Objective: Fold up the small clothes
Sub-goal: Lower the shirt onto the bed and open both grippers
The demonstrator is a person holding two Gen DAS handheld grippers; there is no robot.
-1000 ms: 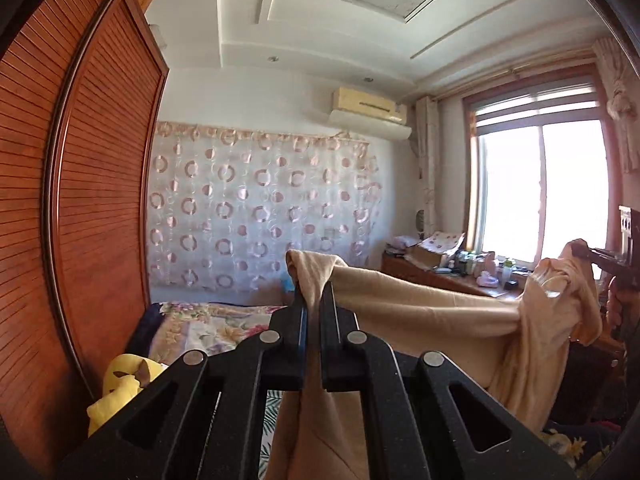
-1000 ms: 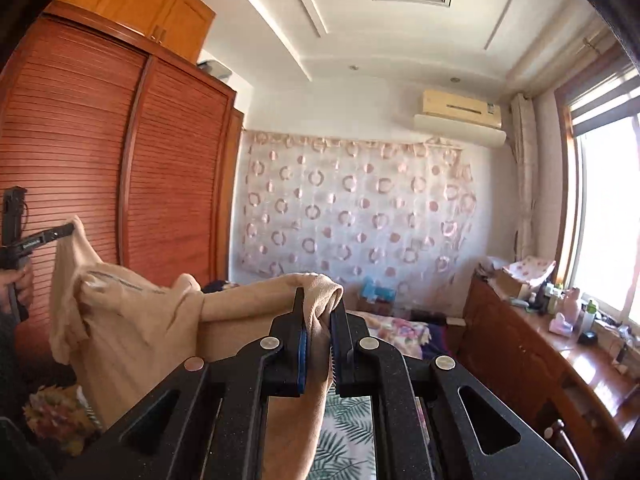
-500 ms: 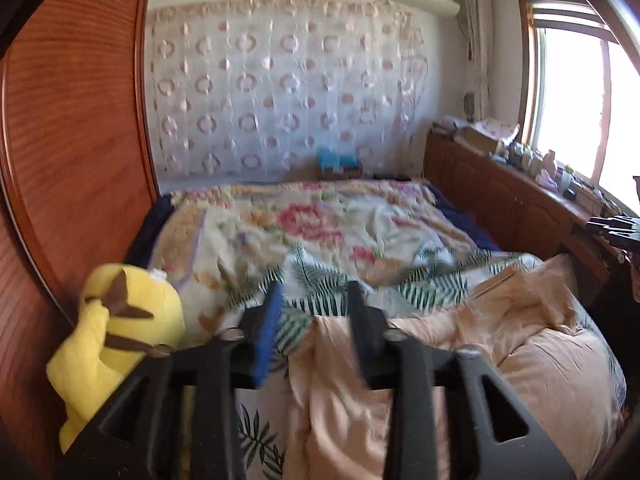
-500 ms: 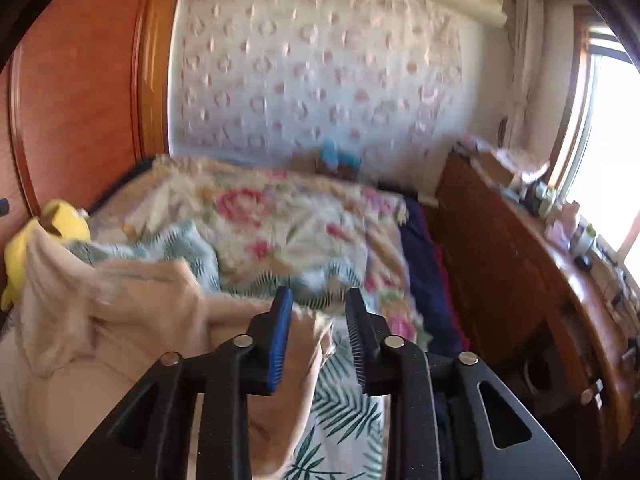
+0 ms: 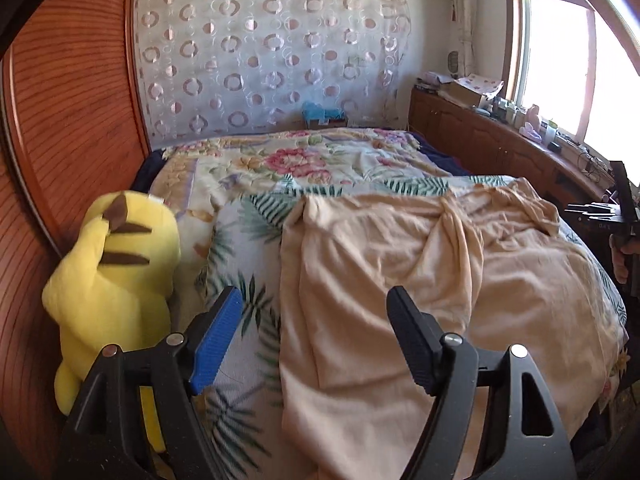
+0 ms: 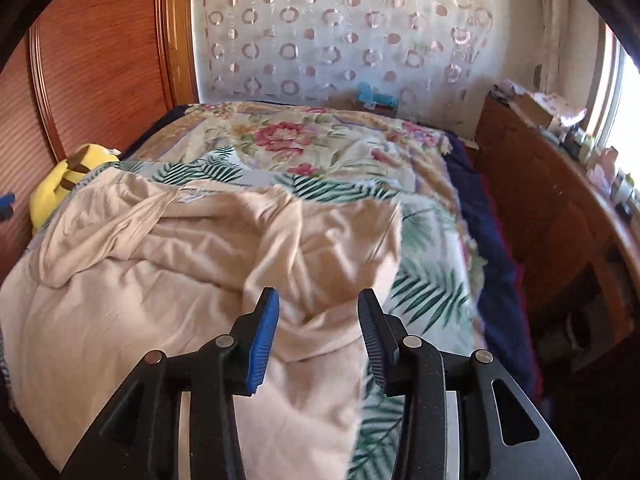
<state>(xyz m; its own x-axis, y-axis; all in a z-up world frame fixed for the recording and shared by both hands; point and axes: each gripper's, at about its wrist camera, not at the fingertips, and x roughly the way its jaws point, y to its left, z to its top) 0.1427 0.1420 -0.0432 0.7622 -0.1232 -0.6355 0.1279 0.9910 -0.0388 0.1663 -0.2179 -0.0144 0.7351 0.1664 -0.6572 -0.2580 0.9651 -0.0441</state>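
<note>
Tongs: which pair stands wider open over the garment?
The left tongs, next to the yellow plush toy; both pairs have just been opening above the beige garment, the right tongs less far.

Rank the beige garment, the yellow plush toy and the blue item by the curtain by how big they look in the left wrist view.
1. Beige garment, spread over the bed, largest.
2. Yellow plush toy, though it sits near the camera, which inflates it.
3. Blue item, smallest; it is far back, so its true size is unsure.
</note>
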